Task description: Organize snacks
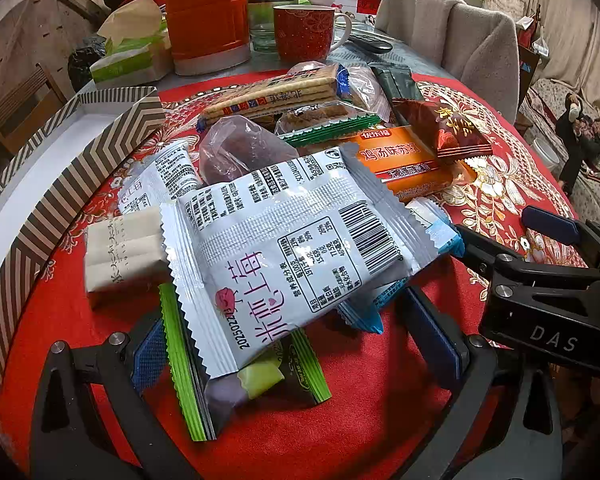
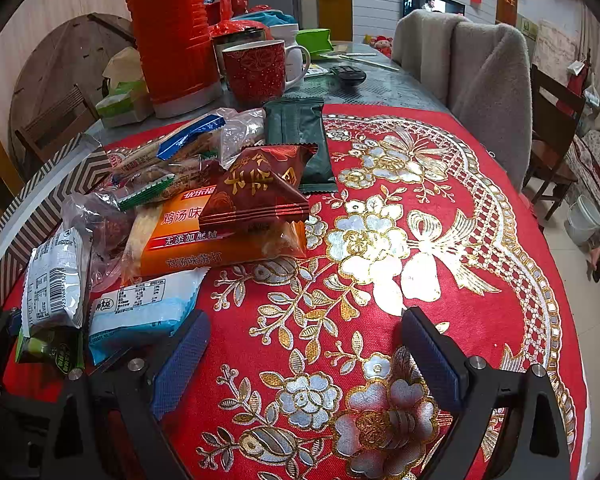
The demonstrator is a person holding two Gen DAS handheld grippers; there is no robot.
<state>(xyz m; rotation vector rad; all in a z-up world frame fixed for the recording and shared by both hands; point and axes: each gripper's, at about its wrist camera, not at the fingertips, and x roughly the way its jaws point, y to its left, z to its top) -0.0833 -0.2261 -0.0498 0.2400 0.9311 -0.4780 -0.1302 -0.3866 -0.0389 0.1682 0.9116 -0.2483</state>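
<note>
Red cloth with gold and silver flowers (image 2: 380, 240) covered the worktop, and the snack pile lay on it. White strawberry packet (image 1: 296, 256), the landmark, topped the pile's near end, resting on a green-edged packet (image 1: 184, 364) and a light-blue packet (image 2: 144, 312). Beyond it lay an orange soda-cracker packet (image 2: 220, 240), with a brown packet (image 2: 260, 192) on top and a dark-green sachet (image 2: 304, 140) behind. Striped box (image 1: 40, 184) stood left of the landmark. Left gripper (image 1: 300, 356) was spread wide, its 2 fingers flanking the landmark's near end. Right gripper (image 2: 304, 348) was also wide and held nothing, to the landmark's right over bare cloth.
</note>
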